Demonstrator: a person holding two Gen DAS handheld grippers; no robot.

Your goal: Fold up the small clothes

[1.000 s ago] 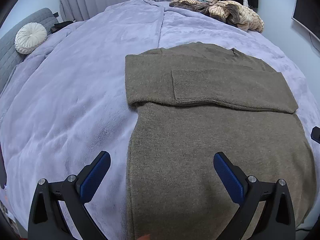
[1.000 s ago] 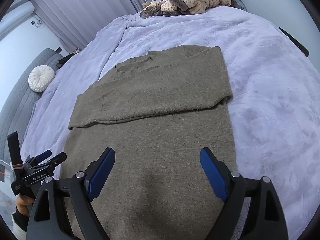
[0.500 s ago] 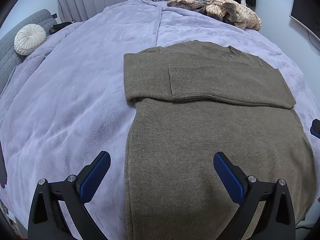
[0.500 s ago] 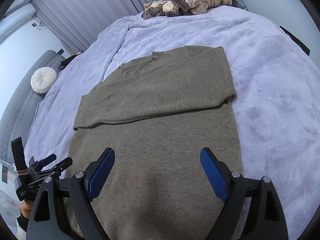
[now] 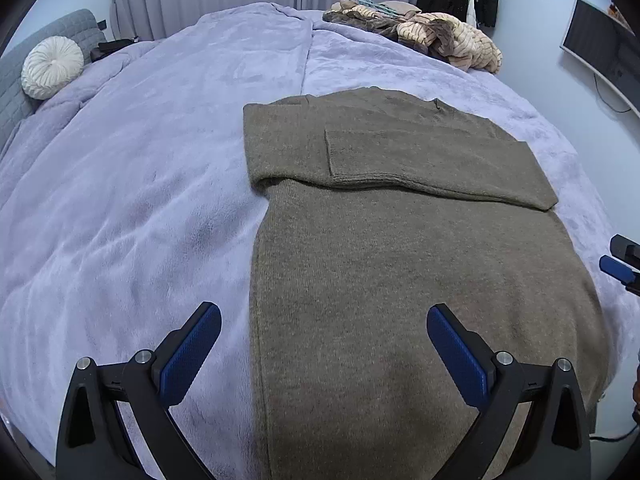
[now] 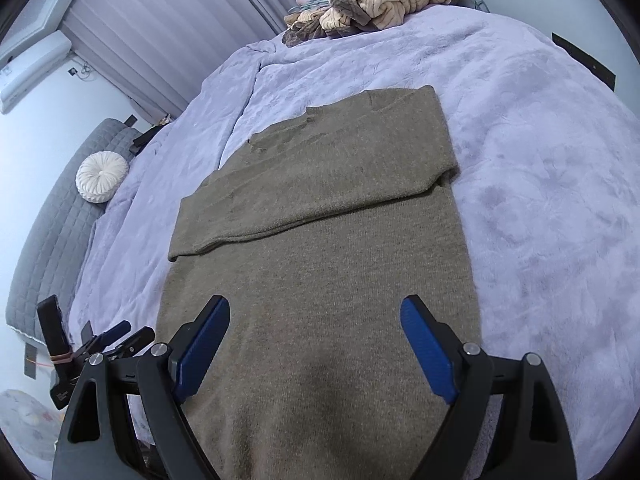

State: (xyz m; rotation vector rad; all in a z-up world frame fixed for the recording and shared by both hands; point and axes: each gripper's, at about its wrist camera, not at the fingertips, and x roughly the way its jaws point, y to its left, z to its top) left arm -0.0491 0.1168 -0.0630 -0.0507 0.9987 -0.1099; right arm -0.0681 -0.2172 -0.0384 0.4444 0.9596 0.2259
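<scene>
Sweater [image 5: 420, 264] looks farther off than before; left gripper [image 5: 324, 344] and right gripper [image 6: 316, 340] gape empty.

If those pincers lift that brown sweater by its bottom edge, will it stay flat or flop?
The sweater would probably flop: it is soft knit, and its sleeves already lie folded limply across the chest. It looks thick, so likely fairly heavy for cloth. Pushed, it may bunch up against the fuzzy blanket rather than slide.

An olive-brown knit sweater [image 5: 400, 264] lies flat on the bed, filling the centre and lower right of the frame. Both sleeves are folded across its chest, collar toward the top.
</scene>
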